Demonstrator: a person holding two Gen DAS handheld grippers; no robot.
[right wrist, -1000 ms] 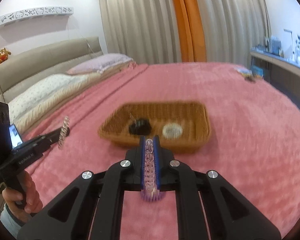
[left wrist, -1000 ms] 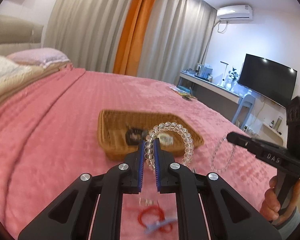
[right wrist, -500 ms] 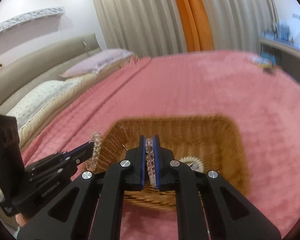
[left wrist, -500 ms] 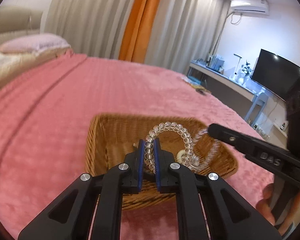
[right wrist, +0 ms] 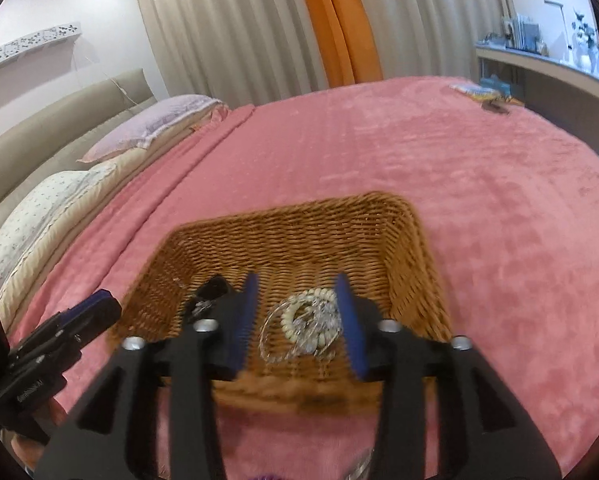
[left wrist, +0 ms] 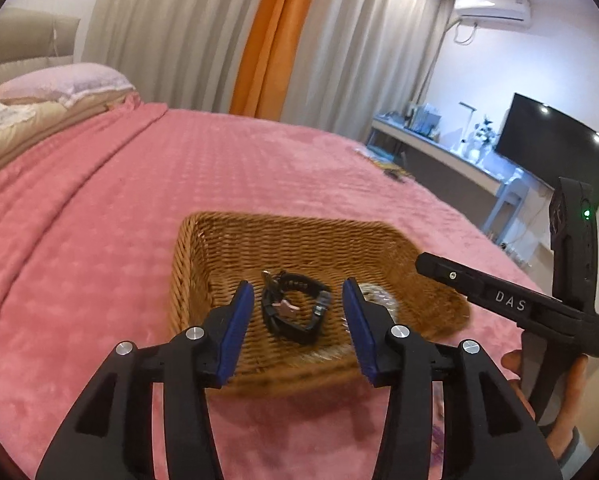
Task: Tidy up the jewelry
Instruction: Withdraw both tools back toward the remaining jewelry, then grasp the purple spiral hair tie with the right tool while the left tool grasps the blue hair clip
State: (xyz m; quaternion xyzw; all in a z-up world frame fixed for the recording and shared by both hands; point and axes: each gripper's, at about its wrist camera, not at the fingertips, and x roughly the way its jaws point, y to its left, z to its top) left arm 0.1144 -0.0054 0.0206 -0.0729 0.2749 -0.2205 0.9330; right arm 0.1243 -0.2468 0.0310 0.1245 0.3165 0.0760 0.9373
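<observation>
A brown wicker basket [left wrist: 299,236] sits on the pink bedspread; it also shows in the right wrist view [right wrist: 295,236]. Inside lie a black watch [left wrist: 295,308] and a heap of clear and cream bead bracelets [right wrist: 307,328], partly hidden behind a finger in the left wrist view [left wrist: 379,294]. My left gripper [left wrist: 299,304] is open and empty just above the basket's near side. My right gripper [right wrist: 297,312] is open and empty over the bracelets. Each gripper shows from the side in the other view, the right one [left wrist: 479,292] and the left one [right wrist: 71,320].
The pink bedspread [left wrist: 139,208] spreads all around the basket. Pillows [right wrist: 151,128] and a headboard lie to the left. A desk [left wrist: 439,148], a television [left wrist: 555,148] and small items on the bed's far corner [right wrist: 487,96] are at the right.
Both grippers moved forward over the basket and opened. The clear bead bracelets they held have dropped into the basket.
</observation>
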